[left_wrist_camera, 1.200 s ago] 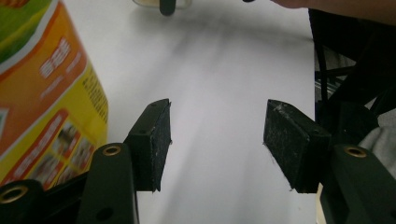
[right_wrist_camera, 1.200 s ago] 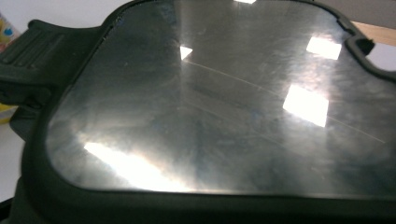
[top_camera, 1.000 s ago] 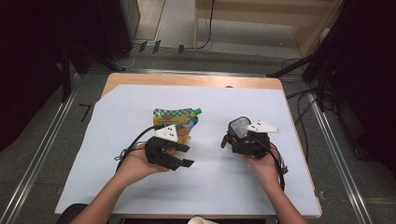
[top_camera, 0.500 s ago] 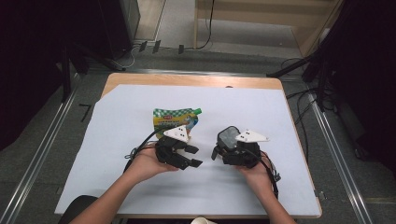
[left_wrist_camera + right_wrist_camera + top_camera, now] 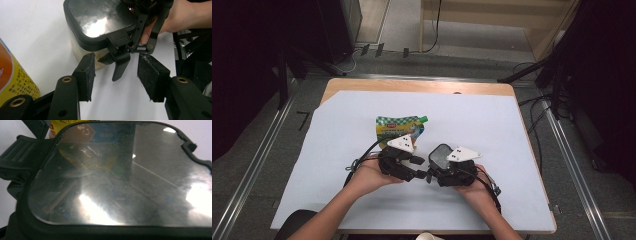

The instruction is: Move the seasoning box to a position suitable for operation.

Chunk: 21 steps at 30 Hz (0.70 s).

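Left gripper (image 5: pixel 116 72), jaws just narrowing yet unclenched, straddles the box's (image 5: pixel 100 27) latch tab (image 5: pixel 120 62), bare table beneath. Right gripper (image 5: pixel 447 172) grips the box; its jaws are hidden.

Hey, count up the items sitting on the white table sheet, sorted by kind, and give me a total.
Food pouch, green and yellow with a green cap: 1
Clear container with black-rimmed lid: 1
Handheld grippers, left gripper and right gripper: 2
Total: 4

A green-checked, yellow pouch (image 5: pixel 400 128) lies at 12 o'clock; the black-rimmed container (image 5: pixel 441 156) has a glossy grey lid.
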Motion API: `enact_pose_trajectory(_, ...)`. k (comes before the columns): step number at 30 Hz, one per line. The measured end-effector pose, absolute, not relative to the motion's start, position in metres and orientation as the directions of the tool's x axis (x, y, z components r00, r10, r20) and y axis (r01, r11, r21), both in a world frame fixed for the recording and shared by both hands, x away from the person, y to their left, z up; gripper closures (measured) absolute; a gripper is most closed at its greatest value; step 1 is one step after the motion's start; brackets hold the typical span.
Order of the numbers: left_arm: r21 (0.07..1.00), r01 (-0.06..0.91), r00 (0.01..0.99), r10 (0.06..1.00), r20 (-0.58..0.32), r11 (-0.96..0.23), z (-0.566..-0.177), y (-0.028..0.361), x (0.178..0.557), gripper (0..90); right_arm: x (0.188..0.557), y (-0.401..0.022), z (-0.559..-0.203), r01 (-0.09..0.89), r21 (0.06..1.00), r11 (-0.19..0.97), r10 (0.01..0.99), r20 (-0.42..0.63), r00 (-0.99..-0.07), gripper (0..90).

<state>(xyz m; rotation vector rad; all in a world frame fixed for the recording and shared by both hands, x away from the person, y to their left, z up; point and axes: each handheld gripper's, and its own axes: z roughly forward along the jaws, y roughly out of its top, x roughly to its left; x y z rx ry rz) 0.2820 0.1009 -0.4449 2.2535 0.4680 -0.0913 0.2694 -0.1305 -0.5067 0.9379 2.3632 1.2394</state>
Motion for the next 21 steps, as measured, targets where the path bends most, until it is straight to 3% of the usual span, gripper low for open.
enact_pose_trajectory(3,0.714,0.360,0.929,0.302,-0.214,-0.601,-0.445,0.101,0.282,49.4,0.272,-0.135,-0.507,0.435,0.815,0.384,0.666,0.082,-0.742,12.7)
enact_pose_trajectory(8,0.715,0.360,0.928,0.307,-0.210,-0.600,-0.445,0.101,0.281,48.6,0.269,-0.140,-0.503,0.443,0.810,0.384,0.664,0.091,-0.742,8.9)
enact_pose_trajectory(16,0.718,0.370,0.924,0.315,-0.218,-0.590,-0.446,0.102,0.281,48.3,0.259,-0.155,-0.491,0.505,0.787,0.355,0.681,0.153,-0.716,8.9)
enact_pose_trajectory(21,0.697,0.395,0.917,0.307,-0.256,-0.599,-0.448,0.103,0.283,53.5,0.245,-0.171,-0.480,0.506,0.785,0.357,0.682,0.151,-0.716,16.8)
